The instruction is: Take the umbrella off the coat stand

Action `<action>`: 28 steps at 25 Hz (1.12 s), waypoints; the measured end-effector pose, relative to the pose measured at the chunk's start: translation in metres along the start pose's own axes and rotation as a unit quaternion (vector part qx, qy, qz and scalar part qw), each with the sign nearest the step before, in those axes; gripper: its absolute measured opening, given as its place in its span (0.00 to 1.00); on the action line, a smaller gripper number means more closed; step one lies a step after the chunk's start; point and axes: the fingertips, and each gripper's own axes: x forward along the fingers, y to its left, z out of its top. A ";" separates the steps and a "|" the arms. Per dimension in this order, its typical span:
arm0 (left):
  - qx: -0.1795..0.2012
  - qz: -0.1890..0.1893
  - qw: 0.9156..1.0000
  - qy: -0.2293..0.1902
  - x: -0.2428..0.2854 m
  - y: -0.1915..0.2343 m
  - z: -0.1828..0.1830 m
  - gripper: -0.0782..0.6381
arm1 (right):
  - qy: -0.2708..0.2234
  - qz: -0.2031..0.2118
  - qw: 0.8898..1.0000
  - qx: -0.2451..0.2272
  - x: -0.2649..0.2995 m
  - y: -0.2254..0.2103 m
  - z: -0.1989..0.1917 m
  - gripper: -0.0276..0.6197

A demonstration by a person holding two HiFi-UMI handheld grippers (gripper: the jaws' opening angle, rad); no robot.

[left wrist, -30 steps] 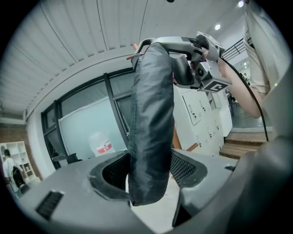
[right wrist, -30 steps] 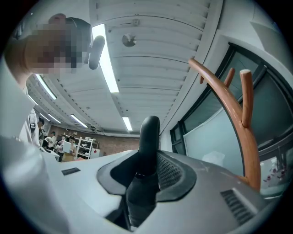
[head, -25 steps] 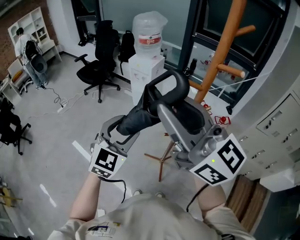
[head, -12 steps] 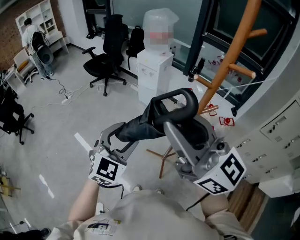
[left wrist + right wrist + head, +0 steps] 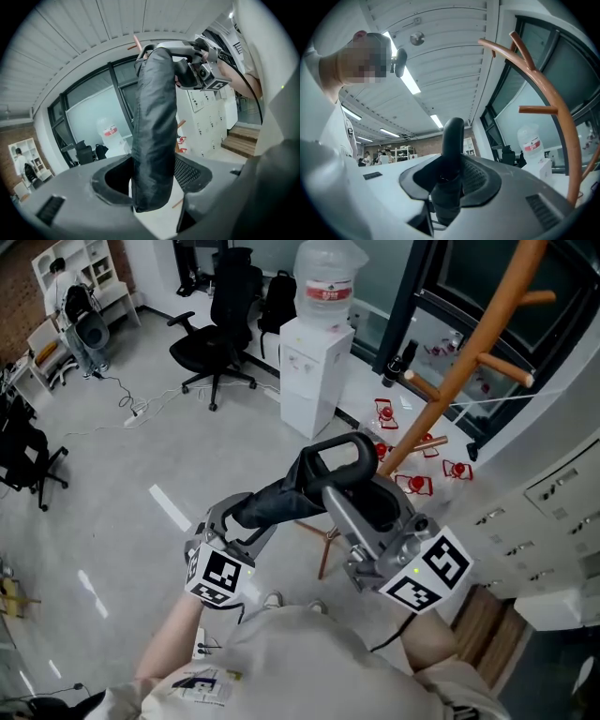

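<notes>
The folded umbrella [image 5: 279,499], wrapped in its dark fabric sleeve, is off the coat stand [image 5: 467,364] and hangs in the air in front of the person's chest, carried between the two tools. The left tool [image 5: 242,519] is clenched on the fabric body near its lower end; in the left gripper view the dark roll [image 5: 154,117] stands between the two pads and fills the gap of that tool [image 5: 152,185]. The right tool [image 5: 361,502] grasps the other end, by the black loop handle [image 5: 339,454] — the right gripper view shows the handle's stem [image 5: 452,136] pinched between the pads of that tool [image 5: 449,187]. The orange-brown stand rises at the upper right, its pegs apart from the umbrella. Behind, on the grey floor [image 5: 112,493], stand a water dispenser [image 5: 314,367] and black office chairs [image 5: 221,320] — white lockers [image 5: 553,521] line the right side.
</notes>
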 end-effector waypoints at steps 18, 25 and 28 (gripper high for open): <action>-0.006 -0.030 0.999 0.009 0.012 -0.013 -0.013 0.49 | 0.013 -0.021 1.000 0.018 -0.006 -0.012 -0.015 0.22; 0.003 -0.032 0.999 0.010 0.017 -0.008 -0.011 0.49 | 0.011 -0.025 0.999 0.018 -0.006 -0.018 -0.014 0.22; 0.002 -0.034 0.999 0.009 0.018 -0.009 -0.011 0.49 | 0.011 -0.025 0.999 0.016 -0.006 -0.017 -0.014 0.22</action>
